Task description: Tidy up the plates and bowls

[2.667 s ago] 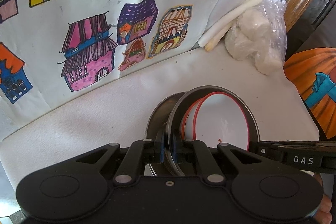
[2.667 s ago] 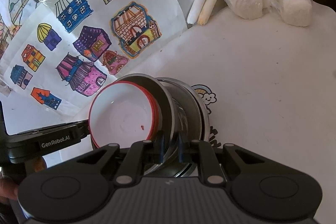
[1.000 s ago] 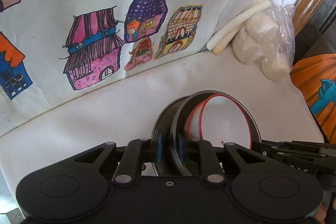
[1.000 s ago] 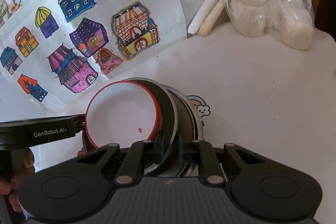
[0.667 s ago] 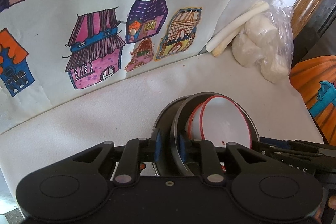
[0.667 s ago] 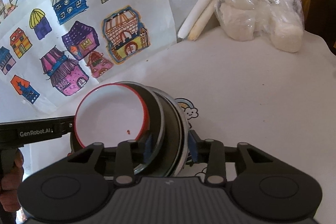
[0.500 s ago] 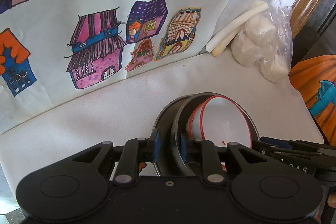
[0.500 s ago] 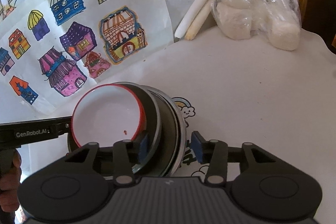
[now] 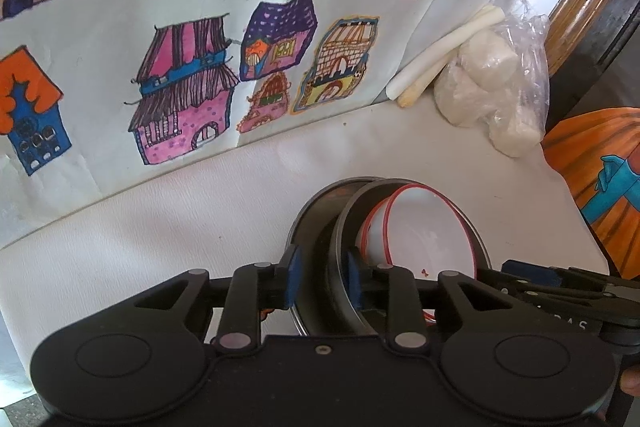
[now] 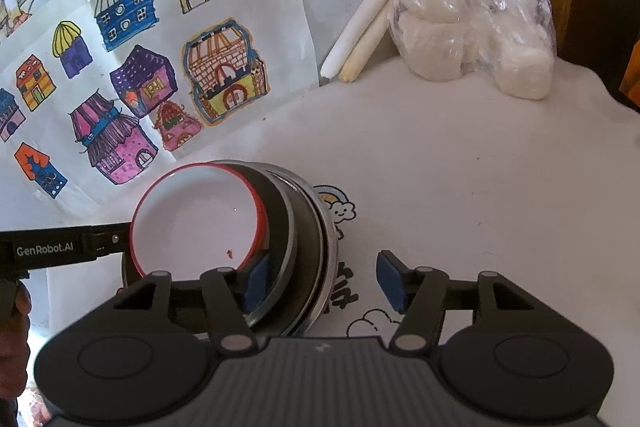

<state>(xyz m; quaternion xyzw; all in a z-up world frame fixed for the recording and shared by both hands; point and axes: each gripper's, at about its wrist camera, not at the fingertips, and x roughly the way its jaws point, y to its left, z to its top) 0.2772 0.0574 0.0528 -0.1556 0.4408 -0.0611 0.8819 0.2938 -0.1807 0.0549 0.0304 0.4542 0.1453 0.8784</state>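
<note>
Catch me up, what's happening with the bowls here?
A person with two handheld grippers is stacking dishes on the white table. A white bowl with a red rim sits nested in dark metal bowls. The right gripper is wide open, one finger inside the stack's rim. The left gripper straddles the metal rim, jaws apart too. The stack looks set down.

Bright, even daylight, soft shadows. Glare whitens the bowl (image 10: 192, 223) and the far-right plastic bag (image 10: 476, 23). Fisheye bends the edges, corners go dark, and near gripper bodies look slightly soft.
</note>
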